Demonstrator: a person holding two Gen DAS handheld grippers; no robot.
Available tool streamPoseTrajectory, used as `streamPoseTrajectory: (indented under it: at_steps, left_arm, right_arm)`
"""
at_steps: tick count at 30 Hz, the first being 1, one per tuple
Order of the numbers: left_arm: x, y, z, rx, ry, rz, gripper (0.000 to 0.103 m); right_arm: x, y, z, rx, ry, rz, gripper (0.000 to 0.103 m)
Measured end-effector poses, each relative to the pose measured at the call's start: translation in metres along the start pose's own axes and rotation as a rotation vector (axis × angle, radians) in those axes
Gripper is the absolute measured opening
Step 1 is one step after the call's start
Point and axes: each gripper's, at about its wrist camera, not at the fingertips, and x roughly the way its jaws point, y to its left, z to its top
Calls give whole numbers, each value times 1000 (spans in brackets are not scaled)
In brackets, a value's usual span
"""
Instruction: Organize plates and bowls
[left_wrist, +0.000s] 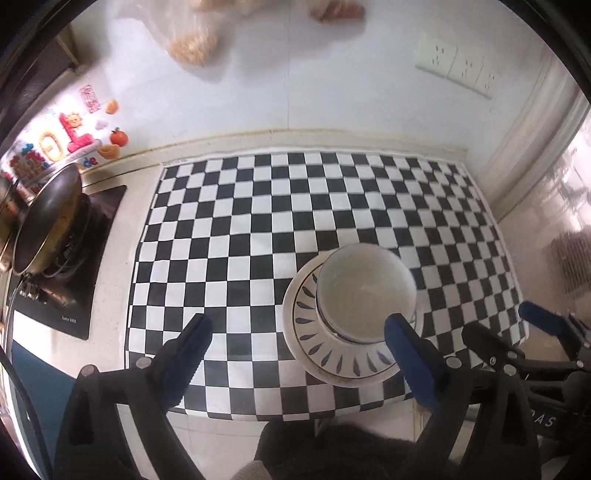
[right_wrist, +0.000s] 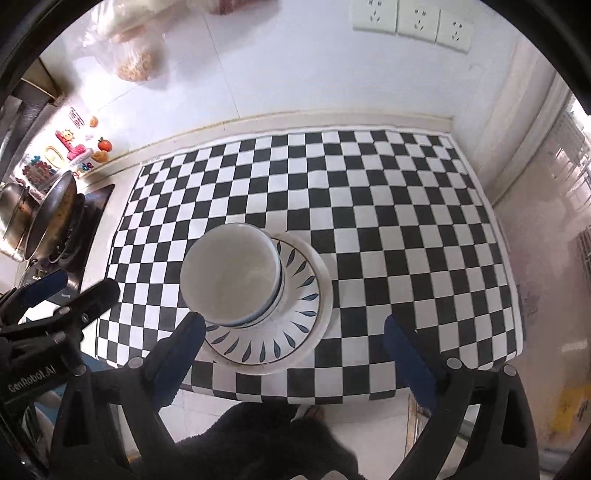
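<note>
Surface: black-and-white checkered mat (left_wrist: 314, 206) on a pale counter, against a white tiled wall; it fills the middle of both views.
Bowl: white bowl (left_wrist: 365, 291) standing upright on the plate; lower right of centre in the left wrist view, left of centre in the right wrist view (right_wrist: 231, 273).
Plate: white plate (left_wrist: 332, 362) with dark leaf marks round its rim, lying on the mat near its front edge; an edge of a second plate seems to show beneath it.
Left gripper: left gripper (left_wrist: 295, 339) at the bottom of its own view, jaws spread wide, nothing between them; its right finger overlaps the plate's edge in the picture, contact not discernible.
Right gripper: right gripper (right_wrist: 293, 339) likewise wide apart and empty, above the plate's front rim.
Left view only: right gripper seen from the side at lower right.
Right view only: left gripper's side at lower left, marked "GenRobot.AI".
Both views: pan (left_wrist: 44, 218) on a stove at left, wall sockets (right_wrist: 413, 22) at top.
</note>
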Motion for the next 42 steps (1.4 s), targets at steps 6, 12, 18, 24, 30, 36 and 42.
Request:
streamPoseTrajectory:
  at_steps: [6, 12, 18, 24, 30, 36, 42]
  left_arm:
    - [-33, -10, -20, -32, -57, 28, 96]
    - [-77, -19, -39, -46, -135, 69, 98]
    - [-127, -16, -59, -85, -210, 77, 101]
    - [-160, -15, -80, -51, -239, 68, 102]
    - [-185, -7, -105, -17, -235, 70, 102]
    - [-211, 1, -131, -1, -246, 75, 102]
    - [-232, 8, -146, -14, -282, 81, 102]
  right_arm:
    - [-34, -14, -18, -5, -54, 17, 99]
    - [-79, -18, -37, -22, -141, 3, 100]
    - [-124, -12, -63, -50, -179, 21, 100]
    - [-167, -4, -91, -52, -239, -19, 100]
    - [-218, 3, -124, -29, -316, -75, 100]
    - [-258, 13, -152, -6, -370, -90, 100]
    - [-283, 27, -167, -11, -413, -103, 100]
